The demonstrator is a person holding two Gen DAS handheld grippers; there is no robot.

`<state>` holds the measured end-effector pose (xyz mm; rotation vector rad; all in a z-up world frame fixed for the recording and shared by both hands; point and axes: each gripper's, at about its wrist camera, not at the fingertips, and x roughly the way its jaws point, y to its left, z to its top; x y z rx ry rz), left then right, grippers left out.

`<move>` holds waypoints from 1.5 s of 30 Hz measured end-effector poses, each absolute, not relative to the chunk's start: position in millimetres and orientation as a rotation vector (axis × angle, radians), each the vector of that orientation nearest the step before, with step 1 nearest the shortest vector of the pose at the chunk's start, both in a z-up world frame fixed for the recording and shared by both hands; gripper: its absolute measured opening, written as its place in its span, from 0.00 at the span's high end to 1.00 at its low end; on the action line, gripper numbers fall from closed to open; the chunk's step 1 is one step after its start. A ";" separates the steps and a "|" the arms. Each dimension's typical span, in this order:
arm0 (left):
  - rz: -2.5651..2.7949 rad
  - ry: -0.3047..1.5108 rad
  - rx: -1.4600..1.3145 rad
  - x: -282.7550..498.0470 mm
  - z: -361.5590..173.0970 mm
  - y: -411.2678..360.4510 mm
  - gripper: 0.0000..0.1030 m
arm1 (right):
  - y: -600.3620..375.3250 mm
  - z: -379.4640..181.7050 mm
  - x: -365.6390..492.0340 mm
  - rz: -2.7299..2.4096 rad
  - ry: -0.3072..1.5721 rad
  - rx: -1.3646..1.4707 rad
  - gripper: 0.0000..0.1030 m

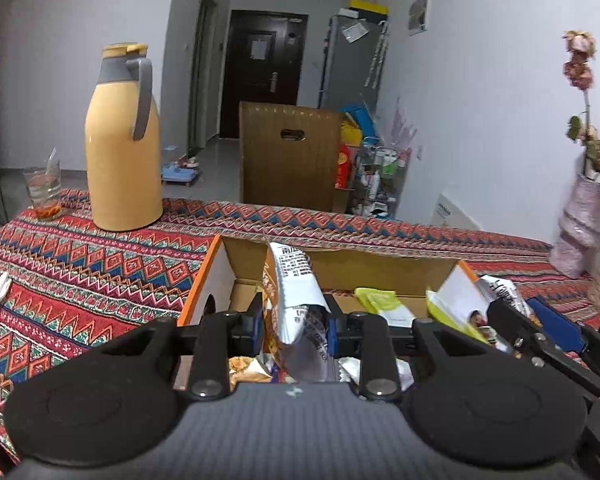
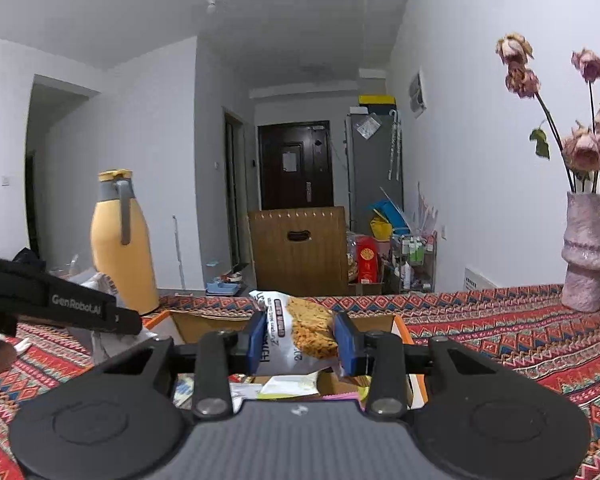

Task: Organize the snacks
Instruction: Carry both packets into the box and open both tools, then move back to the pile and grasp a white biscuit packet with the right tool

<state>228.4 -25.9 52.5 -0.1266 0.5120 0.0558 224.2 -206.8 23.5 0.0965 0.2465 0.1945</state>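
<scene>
My left tongs [image 1: 293, 322] pinch an orange-and-white snack packet [image 1: 290, 280], holding it upright over the open cardboard box [image 1: 216, 276]. My right tongs [image 2: 302, 342] are pressed on a white packet printed with a crispy snack [image 2: 300, 326], above the same box [image 2: 400, 322]. Inside the box lie a yellow-green packet [image 1: 384, 304] and other wrappers. The box sits on the patterned worktop [image 1: 80, 264], with a yellow thermos [image 1: 122, 140] and pink vase [image 2: 588, 248] further off.

Both wrist views forward, sharing box [image 1: 204, 280], door [image 2: 294, 164]
</scene>
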 end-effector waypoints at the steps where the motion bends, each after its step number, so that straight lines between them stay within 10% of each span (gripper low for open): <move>1: 0.064 0.520 -0.125 231.9 47.7 -25.1 0.72 | -206.5 19.1 228.6 0.187 0.251 0.098 0.65; 11: 0.052 0.583 -0.113 248.8 16.2 -20.0 0.71 | -202.2 -11.5 245.8 0.181 0.330 0.062 0.64; 15: 0.042 0.570 -0.130 244.2 16.3 -16.7 0.26 | -206.8 -13.1 244.3 0.188 0.338 0.090 0.47; 18: 0.074 0.520 -0.143 236.3 22.1 -14.3 0.00 | -211.0 -10.9 239.6 0.163 0.320 0.108 0.11; 20: 0.090 0.520 -0.146 234.2 23.5 -13.0 0.00 | -213.9 -9.9 237.4 0.157 0.312 0.123 0.00; 45: 0.085 0.494 -0.164 200.1 64.3 -9.7 0.00 | -223.8 28.7 204.8 0.126 0.288 0.118 0.00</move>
